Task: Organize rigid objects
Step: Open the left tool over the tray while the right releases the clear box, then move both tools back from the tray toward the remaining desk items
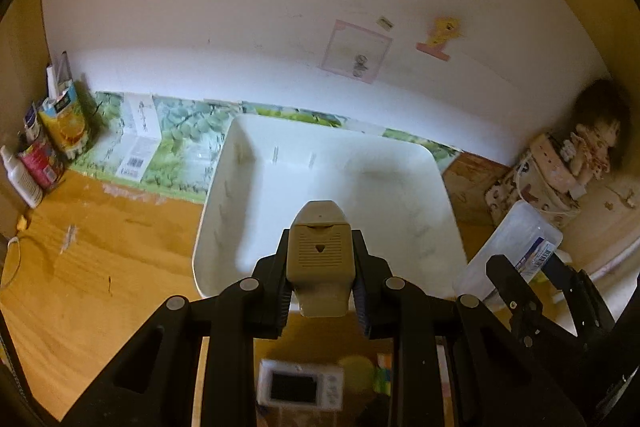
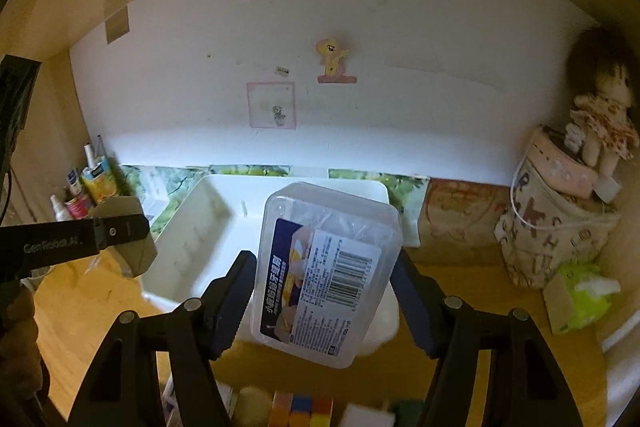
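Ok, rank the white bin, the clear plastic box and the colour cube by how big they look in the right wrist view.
1. white bin, though partly hidden by the box
2. clear plastic box, enlarged by its nearness to the camera in the right gripper
3. colour cube, cut off by the frame's bottom edge

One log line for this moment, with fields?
left tongs: shut on beige device | right tongs: hold clear box | both above white bin
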`<state>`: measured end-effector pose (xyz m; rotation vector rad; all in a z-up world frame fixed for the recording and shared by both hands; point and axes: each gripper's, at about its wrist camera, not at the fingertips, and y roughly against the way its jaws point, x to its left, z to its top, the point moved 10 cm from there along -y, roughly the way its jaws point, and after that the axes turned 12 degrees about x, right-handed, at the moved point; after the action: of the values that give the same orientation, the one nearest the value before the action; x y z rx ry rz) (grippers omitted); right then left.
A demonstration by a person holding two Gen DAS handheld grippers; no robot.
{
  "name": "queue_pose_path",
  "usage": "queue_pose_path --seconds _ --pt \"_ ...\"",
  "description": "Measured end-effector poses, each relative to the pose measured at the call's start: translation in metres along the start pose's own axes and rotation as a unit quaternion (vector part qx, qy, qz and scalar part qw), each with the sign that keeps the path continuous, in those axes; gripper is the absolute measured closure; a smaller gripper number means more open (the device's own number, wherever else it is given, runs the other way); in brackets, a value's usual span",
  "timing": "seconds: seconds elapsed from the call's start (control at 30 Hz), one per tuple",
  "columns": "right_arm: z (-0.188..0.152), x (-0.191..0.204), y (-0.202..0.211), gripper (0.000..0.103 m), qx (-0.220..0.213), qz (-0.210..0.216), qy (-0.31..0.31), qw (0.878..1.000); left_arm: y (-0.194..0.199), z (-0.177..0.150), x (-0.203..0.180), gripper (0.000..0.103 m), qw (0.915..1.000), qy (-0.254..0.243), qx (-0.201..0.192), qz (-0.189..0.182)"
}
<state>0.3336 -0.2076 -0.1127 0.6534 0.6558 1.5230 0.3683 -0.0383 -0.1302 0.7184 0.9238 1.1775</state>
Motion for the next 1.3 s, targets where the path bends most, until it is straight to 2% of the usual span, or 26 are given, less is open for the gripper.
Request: queue_pose_path --seconds 0.07,0.17,0.4,0.5,0.53,0.57,0.6,0.7,0.77,0.9,1.3 --pt "0.005 0.002 -0.014 0.035 -0.002 -0.007 0.004 1.0 -0.006 0.009 0.005 0.076 0.9998 -0.008 -0.015 0.007" --pt "0.009 0.003 -0.034 0.038 0.001 -0.011 0.001 1.0 -0.018 0.02 0.006 0.076 0.9995 -0.015 -0.028 -0.004" --pt "0.012 0.006 -0.071 0.04 0.008 -0.016 0.003 1.0 -0.049 0.04 0.002 0.074 0.999 -0.034 -0.03 0.005" --pt "0.011 0.007 -0.08 0.04 0.019 -0.013 0.003 1.0 -0.055 0.044 0.001 0.06 0.9991 -0.032 -0.029 0.002" --pt "0.011 0.008 -0.082 0.04 0.022 -0.013 0.003 1.0 -0.056 0.045 0.001 0.05 0.9991 -0.031 -0.029 0.002" --pt "0.011 0.008 -0.082 0.04 0.024 -0.012 0.003 1.0 -0.057 0.045 0.001 0.044 0.999 -0.031 -0.031 0.002" --pt "0.011 0.007 -0.083 0.04 0.025 -0.013 0.002 1.0 -0.058 0.045 0.001 0.043 0.999 -0.032 -0.031 0.002" --pt "0.011 0.006 -0.082 0.034 0.027 -0.012 -0.002 1.0 -0.058 0.045 0.002 0.041 0.9991 -0.03 -0.03 0.008" --pt "0.012 0.005 -0.08 0.03 0.026 -0.015 -0.003 1.0 -0.055 0.045 0.005 0.036 0.9991 -0.026 -0.033 0.011" --pt "0.016 0.005 -0.067 0.023 0.015 -0.022 -0.004 1.0 -0.041 0.047 0.009 0.035 0.9983 -0.022 -0.05 0.019" --pt "0.019 0.011 -0.005 0.021 -0.035 -0.066 -0.005 0.997 0.004 0.038 0.014 0.032 0.9957 -0.038 -0.084 0.006"
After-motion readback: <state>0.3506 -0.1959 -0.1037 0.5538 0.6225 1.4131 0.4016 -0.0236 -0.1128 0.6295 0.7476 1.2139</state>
